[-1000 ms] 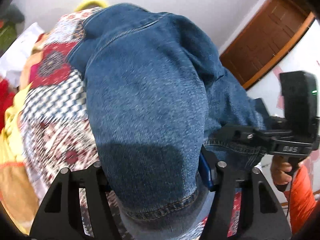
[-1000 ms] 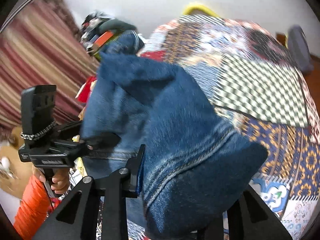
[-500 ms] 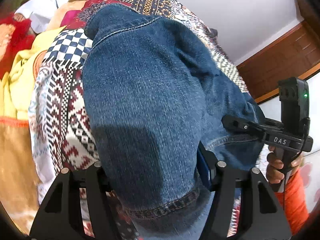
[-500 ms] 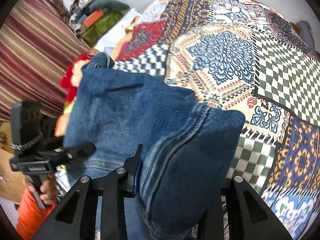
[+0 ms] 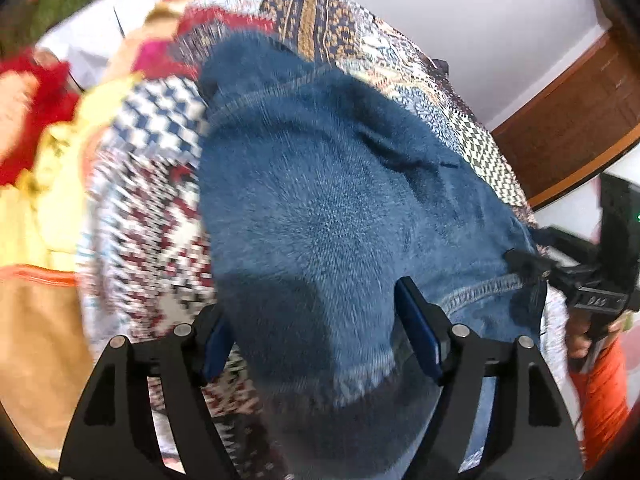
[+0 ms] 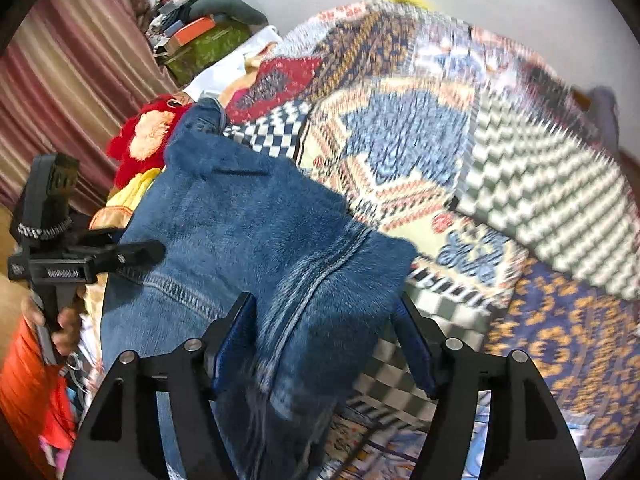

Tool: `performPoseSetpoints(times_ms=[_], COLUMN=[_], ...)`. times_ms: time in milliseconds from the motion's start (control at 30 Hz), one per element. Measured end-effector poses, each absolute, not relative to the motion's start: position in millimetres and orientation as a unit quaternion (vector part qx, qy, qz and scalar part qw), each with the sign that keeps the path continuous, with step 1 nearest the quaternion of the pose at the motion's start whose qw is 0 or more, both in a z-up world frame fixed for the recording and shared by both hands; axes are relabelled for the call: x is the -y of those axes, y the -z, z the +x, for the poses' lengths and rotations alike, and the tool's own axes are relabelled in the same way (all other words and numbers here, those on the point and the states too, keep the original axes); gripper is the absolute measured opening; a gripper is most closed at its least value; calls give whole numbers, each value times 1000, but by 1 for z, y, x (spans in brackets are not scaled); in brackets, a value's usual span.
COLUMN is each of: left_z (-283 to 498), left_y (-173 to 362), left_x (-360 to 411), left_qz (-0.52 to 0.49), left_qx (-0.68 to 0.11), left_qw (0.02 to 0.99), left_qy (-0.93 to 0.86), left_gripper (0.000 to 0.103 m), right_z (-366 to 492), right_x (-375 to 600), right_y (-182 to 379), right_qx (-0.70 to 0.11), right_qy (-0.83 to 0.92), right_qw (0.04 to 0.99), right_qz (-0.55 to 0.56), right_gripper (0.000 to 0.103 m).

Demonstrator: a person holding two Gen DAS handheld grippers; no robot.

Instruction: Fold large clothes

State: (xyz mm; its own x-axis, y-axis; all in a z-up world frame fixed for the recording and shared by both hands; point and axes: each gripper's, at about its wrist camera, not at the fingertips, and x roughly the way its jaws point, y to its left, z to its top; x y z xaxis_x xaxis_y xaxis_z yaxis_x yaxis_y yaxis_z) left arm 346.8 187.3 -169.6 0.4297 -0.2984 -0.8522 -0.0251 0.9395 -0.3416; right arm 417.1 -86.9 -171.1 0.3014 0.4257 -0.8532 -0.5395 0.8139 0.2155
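A pair of blue denim jeans (image 5: 320, 208) lies over the patchwork bedspread (image 5: 152, 184), and it also shows in the right wrist view (image 6: 248, 232). My left gripper (image 5: 320, 320) has its jaws spread, with the denim lying loose between them. My right gripper (image 6: 324, 332) also stands open with a thick fold of denim between its blue pads, which do not press on it. Each gripper shows in the other's view: the right one (image 5: 576, 280) at the jeans' right edge, the left one (image 6: 132, 252) at their left edge.
A pile of red, yellow and orange clothes (image 6: 140, 148) lies at the bed's left side. A striped curtain (image 6: 60, 92) hangs behind it, with stacked bags (image 6: 200, 36) at the far end. A wooden door (image 5: 572, 128) stands on the right.
Both grippers have opened and let go of the jeans, which now rest lower on the bedspread. The views are blurred by motion.
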Motion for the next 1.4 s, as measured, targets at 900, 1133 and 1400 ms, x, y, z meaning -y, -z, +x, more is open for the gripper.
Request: performPoseSetpoints(times_ms=[900,1133,1400], left_z=[442,381,304], left_y=[174,128,154], left_x=[-185,-169,-130], left_qz=[-67,-29,32], left_qx=[-499,-466,-506], left_qw=[864,884,859], left_qy=[-6,34,67], left_gripper=[76,76,76], right_z=[474,423,355], right_x=[98,93,63], right_y=[196,144,162], right_qx=[-535,-472,-456], right_qy=[-262,-305,-300], right_qw=[802,827,828], right_qz=[42,-20,-129], right_gripper=[67,67,68])
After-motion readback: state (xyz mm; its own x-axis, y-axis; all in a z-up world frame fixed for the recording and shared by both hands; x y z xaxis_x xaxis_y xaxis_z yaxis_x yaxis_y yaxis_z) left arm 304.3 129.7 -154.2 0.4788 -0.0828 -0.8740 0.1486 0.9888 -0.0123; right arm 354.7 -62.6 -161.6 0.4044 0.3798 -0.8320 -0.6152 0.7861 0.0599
